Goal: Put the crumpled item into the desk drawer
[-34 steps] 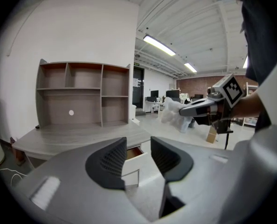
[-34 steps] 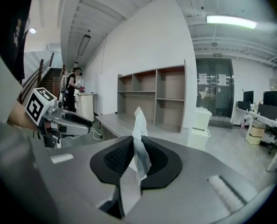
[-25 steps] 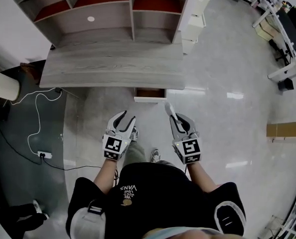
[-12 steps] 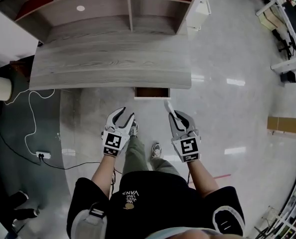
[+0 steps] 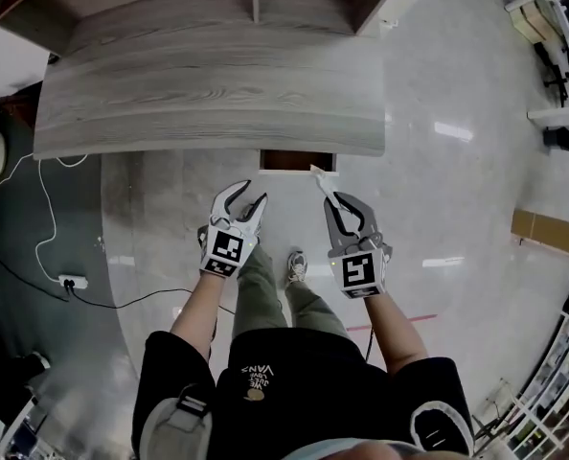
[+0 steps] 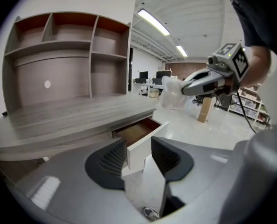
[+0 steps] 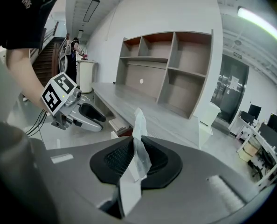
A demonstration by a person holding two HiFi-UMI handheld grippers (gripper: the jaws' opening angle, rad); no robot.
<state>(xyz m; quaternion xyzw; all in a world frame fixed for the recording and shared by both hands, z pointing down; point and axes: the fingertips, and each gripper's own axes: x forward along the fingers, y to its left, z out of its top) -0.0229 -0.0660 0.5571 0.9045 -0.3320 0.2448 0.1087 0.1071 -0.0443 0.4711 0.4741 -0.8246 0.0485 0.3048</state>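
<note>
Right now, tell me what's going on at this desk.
A person stands in front of the desk with a gripper in each hand. The right gripper is shut on a crumpled white item, which sticks out past its jaws. The left gripper is open with nothing in it. The desk drawer is already pulled open just ahead of both grippers, and the item is not yet in it.

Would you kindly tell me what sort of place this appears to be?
Probably an open-plan office: a wooden desk with shelving at its back, monitor workstations in the background, and strip lights overhead.
</note>
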